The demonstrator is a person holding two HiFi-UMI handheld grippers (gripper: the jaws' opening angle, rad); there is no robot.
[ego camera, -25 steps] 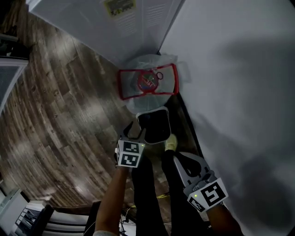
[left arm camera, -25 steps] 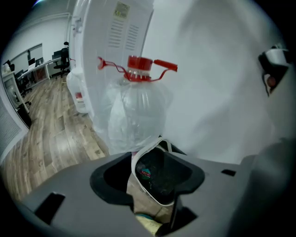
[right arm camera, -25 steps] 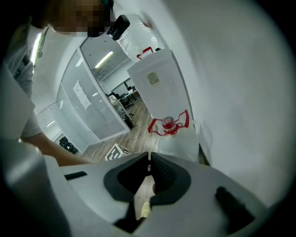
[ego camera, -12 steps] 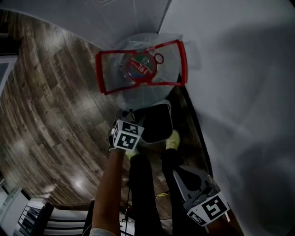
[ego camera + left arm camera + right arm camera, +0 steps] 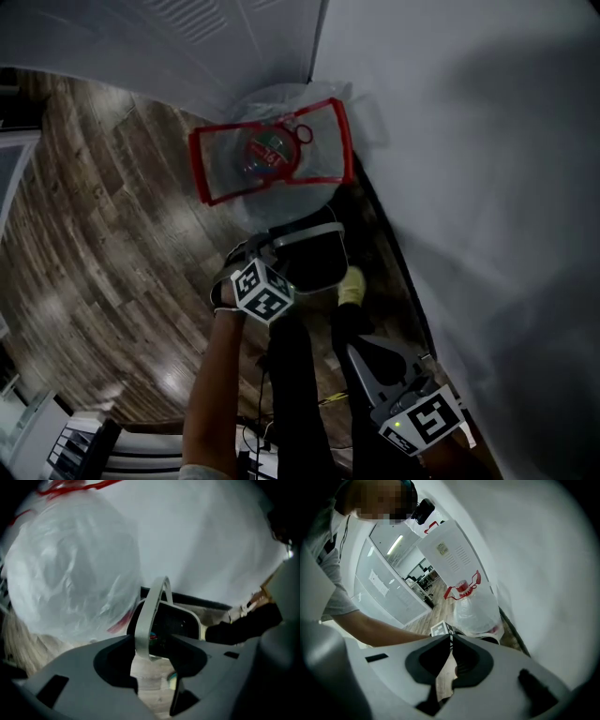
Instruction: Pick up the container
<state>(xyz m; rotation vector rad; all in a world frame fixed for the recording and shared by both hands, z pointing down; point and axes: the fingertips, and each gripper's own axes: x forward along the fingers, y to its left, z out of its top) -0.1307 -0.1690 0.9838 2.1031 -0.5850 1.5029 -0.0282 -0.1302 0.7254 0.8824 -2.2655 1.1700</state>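
Container (image 5: 312,257) looks light, rigid plastic; take it by its thin bail handle (image 5: 150,613). Left gripper (image 5: 152,643) has its jaws astride that handle, unclamped; right gripper (image 5: 451,641) is closed, empty.

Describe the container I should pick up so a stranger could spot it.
By the white wall stands a clear bag with red trim. Beside it is the container: small, dark inside, pale-rimmed, its arched handle between the jaws of the left gripper.
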